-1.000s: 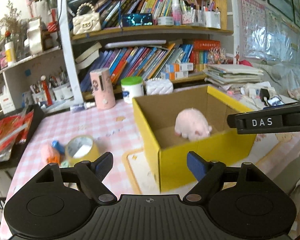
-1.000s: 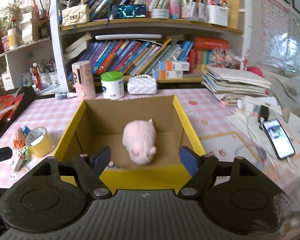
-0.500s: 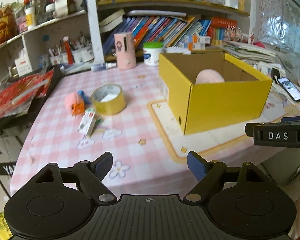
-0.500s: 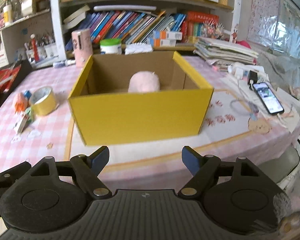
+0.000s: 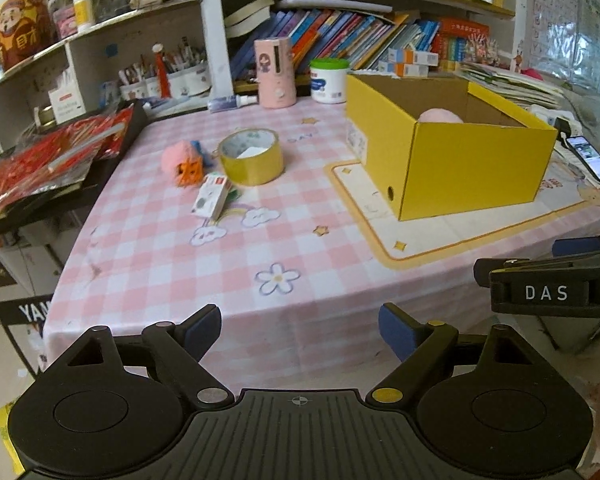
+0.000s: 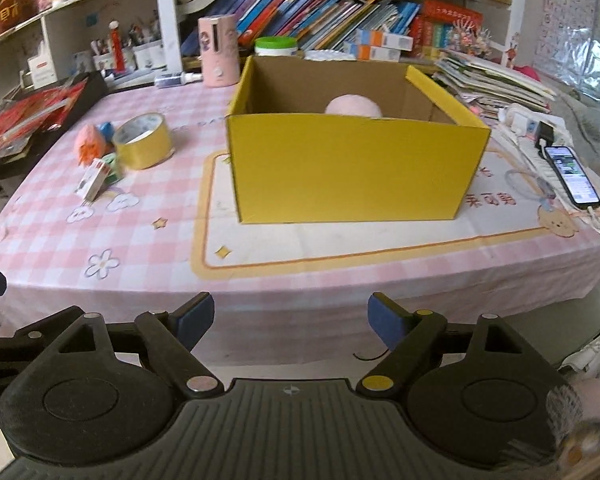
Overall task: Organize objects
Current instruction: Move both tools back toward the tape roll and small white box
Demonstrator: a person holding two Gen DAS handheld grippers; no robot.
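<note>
Place: a home study corner is showing here.
Bookshelf: leaning picture books are filling it.
Below the bookshelf: a pink checked tablecloth is covering the table.
Left of the bookshelf: pen cups are crowding a white shelf.
Right of the bookshelf: a wall chart is hanging.

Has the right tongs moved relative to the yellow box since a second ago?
Yes. The right tongs have backed away from the yellow box: before they hung over its open top, now they sit off the table's near edge, jaws empty and just opened wider.
</note>
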